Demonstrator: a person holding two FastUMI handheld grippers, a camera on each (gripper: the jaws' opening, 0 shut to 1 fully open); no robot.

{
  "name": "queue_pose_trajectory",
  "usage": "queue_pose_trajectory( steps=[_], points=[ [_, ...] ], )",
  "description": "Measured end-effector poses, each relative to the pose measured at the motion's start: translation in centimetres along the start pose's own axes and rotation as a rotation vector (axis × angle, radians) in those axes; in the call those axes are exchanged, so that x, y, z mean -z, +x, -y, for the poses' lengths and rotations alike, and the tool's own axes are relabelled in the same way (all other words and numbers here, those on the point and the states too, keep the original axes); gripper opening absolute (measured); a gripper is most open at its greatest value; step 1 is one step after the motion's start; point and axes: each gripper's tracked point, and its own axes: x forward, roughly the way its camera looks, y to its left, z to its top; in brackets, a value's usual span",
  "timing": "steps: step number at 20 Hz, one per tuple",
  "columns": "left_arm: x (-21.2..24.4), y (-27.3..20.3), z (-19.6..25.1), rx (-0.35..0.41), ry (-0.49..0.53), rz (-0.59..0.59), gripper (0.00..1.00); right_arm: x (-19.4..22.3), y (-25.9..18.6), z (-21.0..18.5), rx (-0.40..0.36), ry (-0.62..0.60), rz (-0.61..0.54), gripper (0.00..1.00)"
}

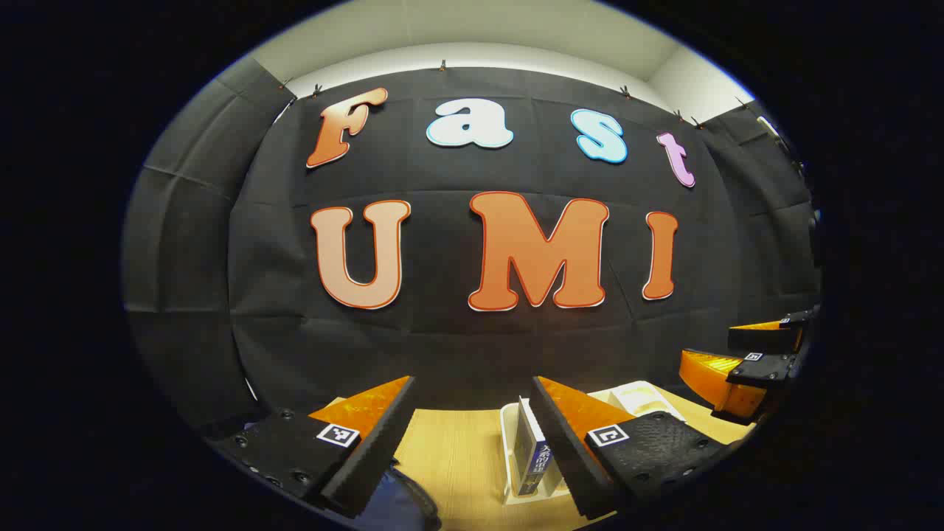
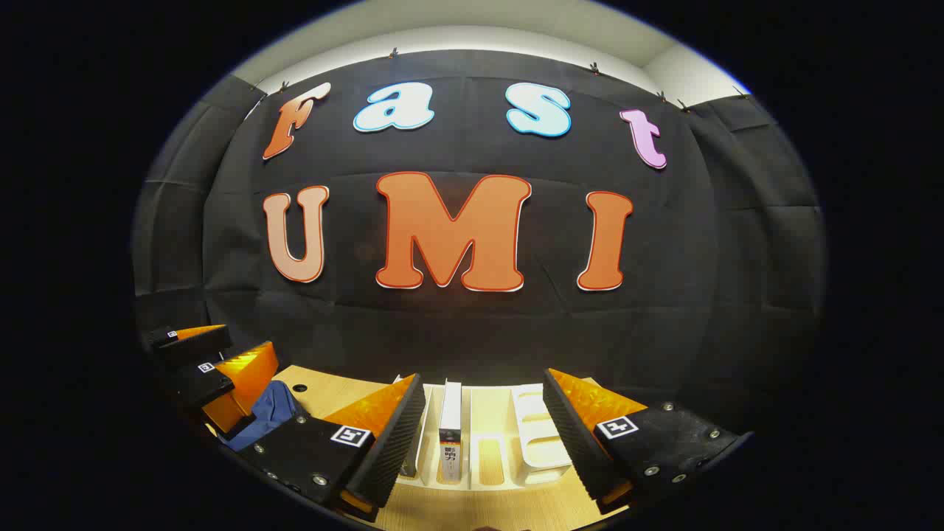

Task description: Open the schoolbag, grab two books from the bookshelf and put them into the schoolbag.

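My left gripper (image 1: 472, 385) is open above the wooden table, nothing between its fingers. Just right of centre stands a white bookshelf rack (image 1: 507, 431) holding an upright book with a dark blue spine (image 1: 532, 457), close to the right finger. A blue schoolbag (image 1: 398, 509) peeks in at the bottom edge. My right gripper (image 2: 483, 380) is also open, facing the bookshelf rack (image 2: 542, 435). An upright book with a white spine (image 2: 450, 424) stands between its fingers, untouched. Another book (image 2: 410, 453) stands beside the left finger. The schoolbag (image 2: 267, 414) lies to the left.
The light wooden table (image 1: 457, 450) has a small round hole (image 2: 299, 387) near its back. The black cloth wall rises right behind the table. The right gripper (image 1: 726, 352) appears at the far right, and the left gripper (image 2: 247, 345) hovers over the bag.
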Motion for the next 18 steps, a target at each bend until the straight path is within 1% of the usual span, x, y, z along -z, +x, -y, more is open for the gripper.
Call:
queue_pose_trajectory(
  steps=[2,3,6,7,8,10,12,18],
  points=[
    [0.1,0.2,0.4,0.005,0.013,0.006,0.96,-0.1,-0.2,0.2,0.006,-0.007,0.009,0.95],
    [0.4,-0.2,0.4,0.004,0.017,-0.013,0.96,0.2,-0.1,0.4,0.009,-0.006,-0.002,0.95],
    [1.1,-0.7,0.9,0.018,0.008,-0.019,0.97,1.1,-0.4,0.3,0.000,0.001,-0.024,0.95],
    [1.2,-0.5,0.8,0.008,0.017,-0.024,0.96,1.3,-0.5,0.5,0.002,-0.010,-0.032,0.95],
    [1.2,-0.5,0.6,0.005,0.017,-0.023,0.97,1.2,-0.5,0.7,0.006,-0.014,-0.031,0.95],
    [1.4,-0.9,1.2,0.023,0.004,-0.032,0.96,0.9,-0.7,0.7,0.011,0.000,-0.022,0.95],
    [1.5,-0.6,1.5,0.028,0.013,-0.034,0.97,0.8,-0.7,1.1,0.014,-0.001,-0.019,0.95],
    [1.5,-0.2,1.8,0.042,0.021,-0.039,0.96,0.4,-0.7,1.4,0.030,-0.006,-0.007,0.95]
  ],
)
